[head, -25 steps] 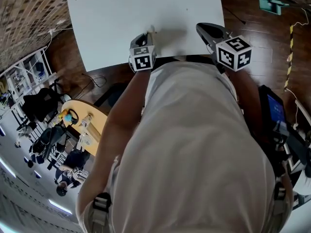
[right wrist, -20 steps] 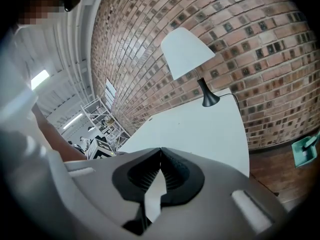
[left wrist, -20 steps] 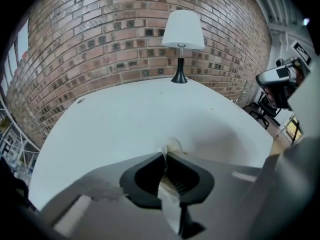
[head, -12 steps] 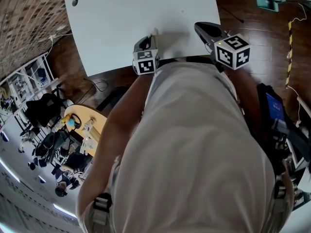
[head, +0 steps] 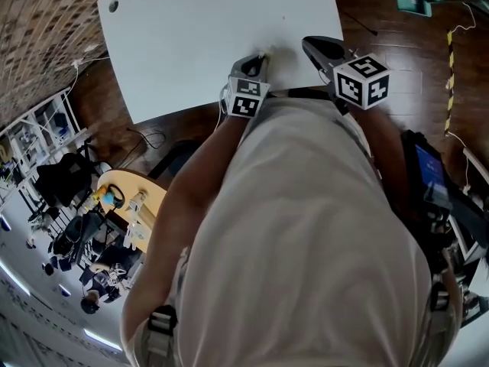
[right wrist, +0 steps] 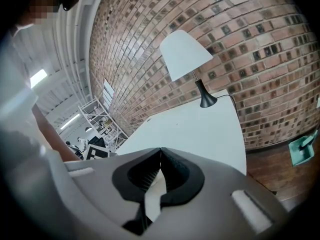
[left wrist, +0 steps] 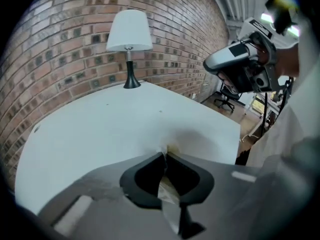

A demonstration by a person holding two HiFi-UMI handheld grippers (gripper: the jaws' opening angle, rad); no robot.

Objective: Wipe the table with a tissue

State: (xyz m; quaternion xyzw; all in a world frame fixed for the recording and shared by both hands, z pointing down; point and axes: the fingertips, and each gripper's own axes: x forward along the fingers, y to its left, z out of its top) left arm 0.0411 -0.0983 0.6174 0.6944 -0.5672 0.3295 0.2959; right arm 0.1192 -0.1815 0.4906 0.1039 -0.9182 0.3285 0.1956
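Flagging risks, largest item first.

- White table (head: 191, 37): it fills the upper middle of the head view. Most of it lies well apart from the contact point, so a short stroke likely leaves big unwiped areas. The person's shirt (head: 306, 228) hides the near edge, so that strip is easy to miss.
- Table lamp (left wrist: 129, 39): it stands at the far end by the brick wall, top centre of the left gripper view. It is well apart from both grippers, so only a long outward sweep would threaten it.
- Right gripper (head: 307, 43): it sits right of centre over the near table edge, near the left one. Its jaw tips are pressed together. A pale sliver shows in the gap behind them, and I can't tell whether that is table surface or a scrap. A rightward stroke in frame by the left hand could knock into it.
- Left gripper (head: 262, 56): it is at the table's lower edge, centre frame, pitched down onto the surface. Its jaws are clamped on the tissue. At this tilt the hard tips may scrape the tabletop instead of the paper.
- Tissue (left wrist: 161, 153): only a small tuft pokes past the tips and looks to be on the surface. The rest is bunched between the pads. Drag under pressure could tear the tuft off or pull the wad out of the pinch. The wipe track is also narrow.
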